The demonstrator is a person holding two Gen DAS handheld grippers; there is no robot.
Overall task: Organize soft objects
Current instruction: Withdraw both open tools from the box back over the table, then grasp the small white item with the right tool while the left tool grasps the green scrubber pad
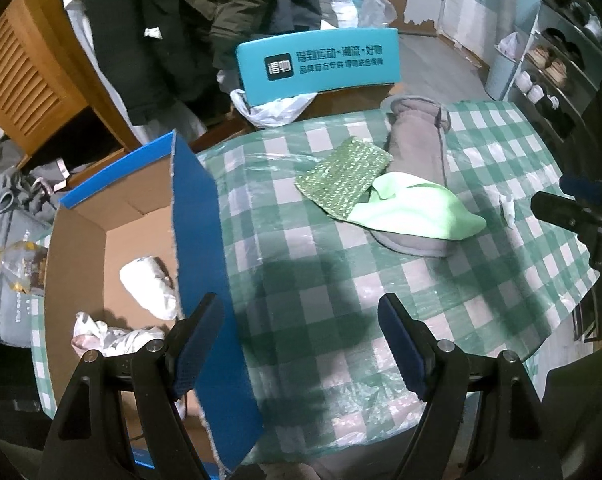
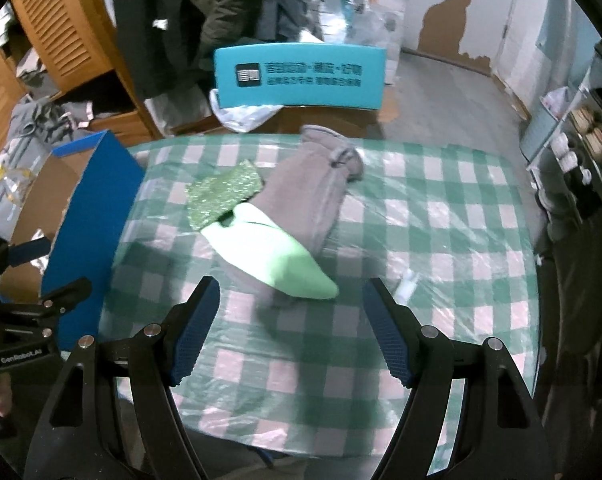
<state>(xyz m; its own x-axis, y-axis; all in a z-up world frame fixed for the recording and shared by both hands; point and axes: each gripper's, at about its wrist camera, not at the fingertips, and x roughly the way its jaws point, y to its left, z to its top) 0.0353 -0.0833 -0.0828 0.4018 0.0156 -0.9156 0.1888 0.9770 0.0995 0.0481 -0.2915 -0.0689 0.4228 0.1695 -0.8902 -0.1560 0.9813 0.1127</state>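
Grey fleece garment point(image 2: 313, 192) lies stretched along middle of checked tablecloth point(image 2: 441, 240). Pale green cloth point(image 2: 277, 256) draped over its near end; sparkly green cloth point(image 2: 221, 196) touching both, on box side. Right gripper point(image 2: 291, 328) spread wide, empty, above table, green cloth tip just ahead between fingers. Left gripper point(image 1: 301, 344) spread wide, empty, over table edge, pile well ahead to its right. Left finger point(image 1: 199, 340) overlaps blue flap of cardboard box point(image 1: 113, 216). White bundled cloths point(image 1: 149, 286) lie inside box.

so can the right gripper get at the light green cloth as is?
Probably yes. The right gripper is open, the light green cloth lies just ahead on the gray garment, and nothing sits between.
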